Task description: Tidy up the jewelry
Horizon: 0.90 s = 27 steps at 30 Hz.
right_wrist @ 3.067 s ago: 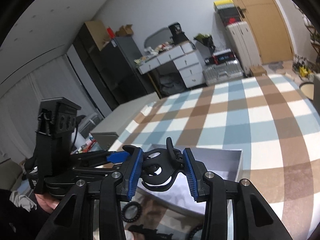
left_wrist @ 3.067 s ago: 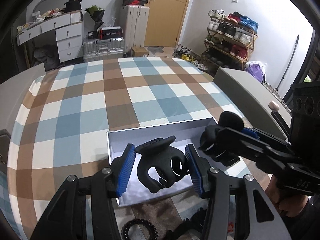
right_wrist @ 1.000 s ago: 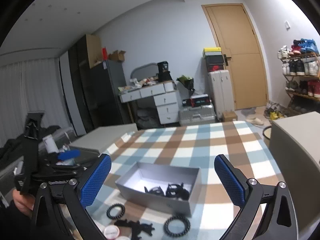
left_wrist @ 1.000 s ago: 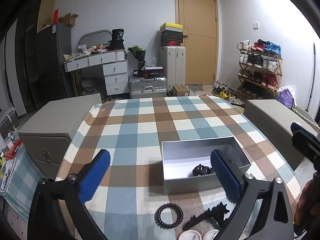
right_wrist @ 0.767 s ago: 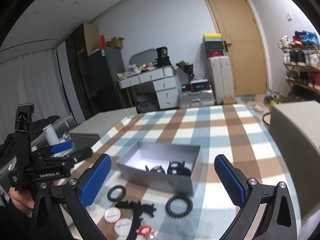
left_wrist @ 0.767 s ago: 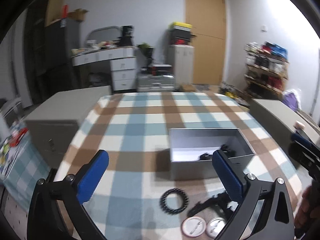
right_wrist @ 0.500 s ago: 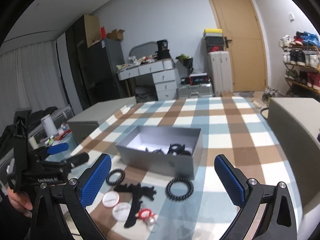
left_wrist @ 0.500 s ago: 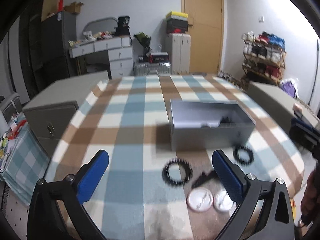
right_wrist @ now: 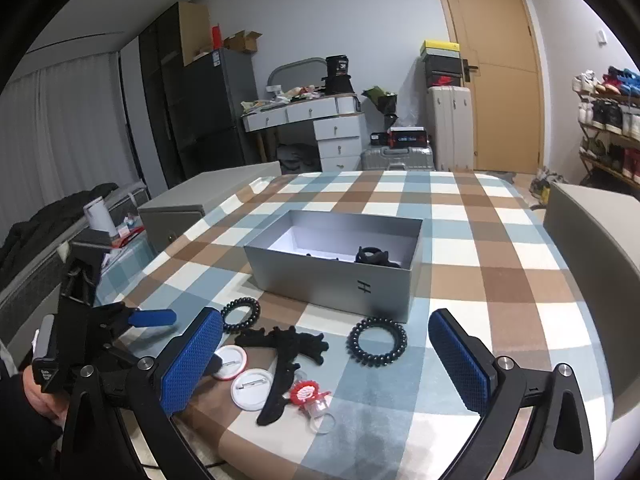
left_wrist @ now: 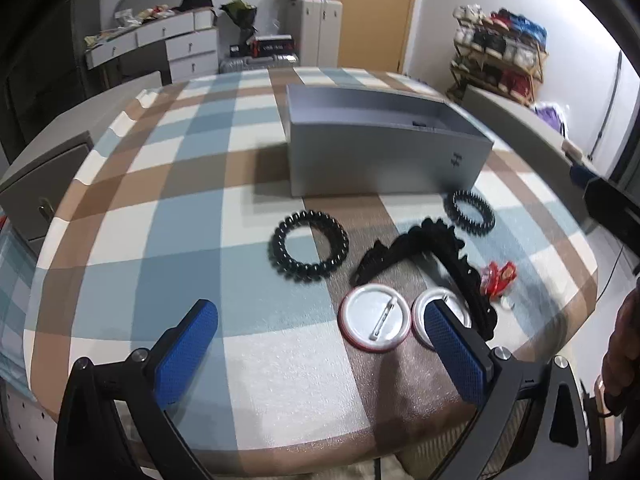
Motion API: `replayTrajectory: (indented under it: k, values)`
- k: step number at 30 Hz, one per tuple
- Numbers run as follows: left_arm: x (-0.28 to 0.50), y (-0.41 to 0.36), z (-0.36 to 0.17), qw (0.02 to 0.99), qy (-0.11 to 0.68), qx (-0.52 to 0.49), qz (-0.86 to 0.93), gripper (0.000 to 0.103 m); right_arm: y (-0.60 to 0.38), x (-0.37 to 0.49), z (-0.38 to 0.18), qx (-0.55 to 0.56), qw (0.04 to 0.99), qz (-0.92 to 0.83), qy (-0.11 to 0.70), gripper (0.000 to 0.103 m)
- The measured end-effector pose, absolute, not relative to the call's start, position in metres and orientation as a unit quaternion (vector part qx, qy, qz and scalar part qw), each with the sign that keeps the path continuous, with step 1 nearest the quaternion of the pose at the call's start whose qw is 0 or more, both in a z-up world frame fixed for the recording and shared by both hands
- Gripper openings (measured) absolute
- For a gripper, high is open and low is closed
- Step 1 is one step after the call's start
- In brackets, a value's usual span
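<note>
Jaws of left gripper [left_wrist: 320, 356] and right gripper [right_wrist: 326, 360] spread wide, empty, poised above loose pieces. Claw clip [right_wrist: 374, 257] inside grey box [right_wrist: 332, 276]; spiral hair ties [left_wrist: 309, 244], pin badges [left_wrist: 375, 326], headband [left_wrist: 444, 256] on worktop [left_wrist: 180, 216], near box for short transfers.

box [left_wrist: 384, 160] contents mostly hidden, headband [left_wrist: 440, 248] blurred

Counter [right_wrist: 460, 240] is covered in blue, brown and cream checks. Box [right_wrist: 332, 276] is seen grey outside, white inside. Coil hair ties [right_wrist: 377, 341] and headband [right_wrist: 286, 354] are noted black. Round badges [left_wrist: 375, 321] are white, red-rimmed. Claw pads [left_wrist: 186, 352] are blue, dotted.
</note>
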<state>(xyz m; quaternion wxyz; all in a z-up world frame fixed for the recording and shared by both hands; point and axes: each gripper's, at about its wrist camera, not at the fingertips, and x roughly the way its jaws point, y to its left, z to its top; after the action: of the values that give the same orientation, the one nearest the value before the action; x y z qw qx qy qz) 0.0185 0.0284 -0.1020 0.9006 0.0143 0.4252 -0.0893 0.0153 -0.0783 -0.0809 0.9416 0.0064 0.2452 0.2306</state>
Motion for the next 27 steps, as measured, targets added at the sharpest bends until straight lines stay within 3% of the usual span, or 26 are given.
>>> replayTrajectory:
  k: [21,27]
  values:
    - [0.024,0.022,-0.112,0.869,0.47,0.076,-0.136,0.097,-0.07,0.015,-0.079,-0.014,0.943,0.21,0.256,0.103]
    - [0.028,0.017,-0.108,0.864,0.474,0.084,-0.148,0.082,-0.071,0.015,-0.079,-0.012,0.945,0.203,0.257,0.103]
